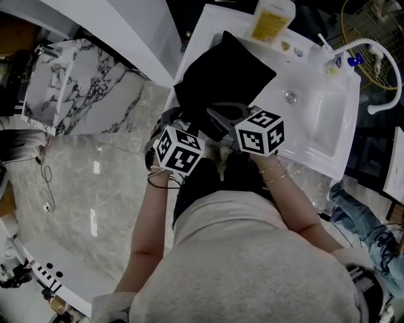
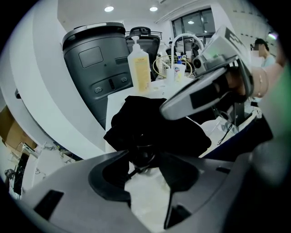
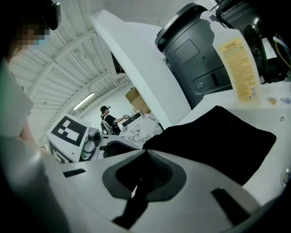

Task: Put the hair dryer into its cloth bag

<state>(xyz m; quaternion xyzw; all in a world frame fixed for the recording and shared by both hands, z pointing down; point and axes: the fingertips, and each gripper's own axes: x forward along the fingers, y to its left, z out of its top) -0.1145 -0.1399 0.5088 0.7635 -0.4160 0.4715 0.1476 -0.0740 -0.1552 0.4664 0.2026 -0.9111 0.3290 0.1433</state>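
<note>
Black cloth bag [image 1: 224, 72] lies on white sink counter [image 1: 201, 33], left of basin [image 1: 315, 123]. Bag contents not visible; hair dryer not made out in any view.
Left gripper [image 2: 144, 157]: jaws partly apart, clamped on bag's bunched near edge.
Right gripper [image 3: 144, 154]: jaws together, bag corner at tips; pinch unclear.
Pump bottle [image 1: 273, 17] of yellow liquid stands on counter behind bag.
</note>
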